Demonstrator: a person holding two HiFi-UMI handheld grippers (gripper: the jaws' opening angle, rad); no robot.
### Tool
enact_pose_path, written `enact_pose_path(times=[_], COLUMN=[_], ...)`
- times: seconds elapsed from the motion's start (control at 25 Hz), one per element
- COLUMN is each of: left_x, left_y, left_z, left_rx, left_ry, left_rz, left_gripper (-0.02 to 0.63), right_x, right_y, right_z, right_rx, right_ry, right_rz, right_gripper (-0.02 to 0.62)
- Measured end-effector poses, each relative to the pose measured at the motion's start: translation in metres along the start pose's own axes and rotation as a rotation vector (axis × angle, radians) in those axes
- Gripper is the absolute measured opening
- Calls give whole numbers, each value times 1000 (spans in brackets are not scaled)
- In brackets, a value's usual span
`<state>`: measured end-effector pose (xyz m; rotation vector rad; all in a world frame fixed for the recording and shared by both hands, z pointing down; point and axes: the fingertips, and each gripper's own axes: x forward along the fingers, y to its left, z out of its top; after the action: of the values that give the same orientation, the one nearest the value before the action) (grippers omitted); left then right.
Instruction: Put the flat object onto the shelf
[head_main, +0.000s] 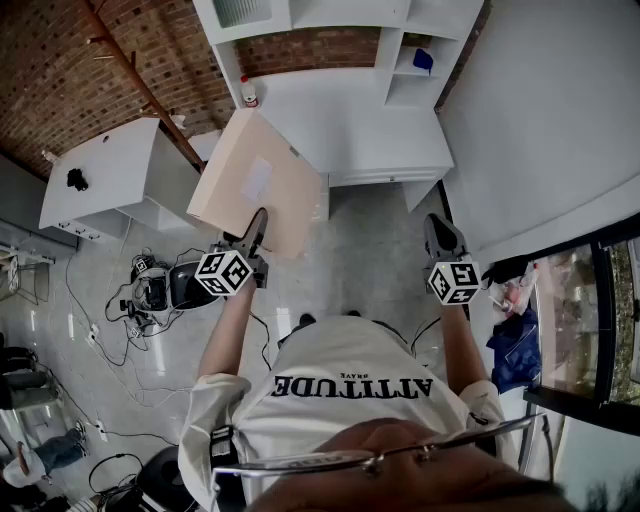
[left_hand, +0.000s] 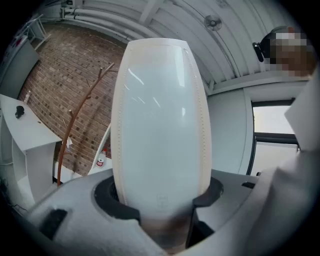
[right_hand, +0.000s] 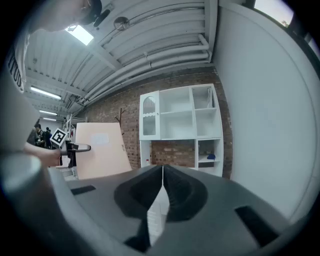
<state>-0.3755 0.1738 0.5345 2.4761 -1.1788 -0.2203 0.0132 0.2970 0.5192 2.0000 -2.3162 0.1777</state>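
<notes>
Beige smooth flat board (head_main: 255, 180) | left tool (head_main: 256, 232) clamps its edge | right tool (head_main: 440, 238) closed, empty

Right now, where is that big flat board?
Head view, left of centre: the left tool grips the board, in front of the white shelf unit.

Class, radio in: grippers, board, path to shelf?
Left gripper shut on board. Right gripper shut, empty. Board short of shelf. Nothing seen between them.
</notes>
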Motion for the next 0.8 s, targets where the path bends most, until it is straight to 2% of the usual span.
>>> enact_pose_path(times=[0.8], left_x=[5], left_y=[-10], left_z=[1], left_rx=[15], left_ry=[0], left_rz=[3], left_gripper=[261], right_x=[0], right_y=[-11], right_z=[-2], right_rx=[55], right_ry=[-7], right_rz=[10], right_gripper=[31])
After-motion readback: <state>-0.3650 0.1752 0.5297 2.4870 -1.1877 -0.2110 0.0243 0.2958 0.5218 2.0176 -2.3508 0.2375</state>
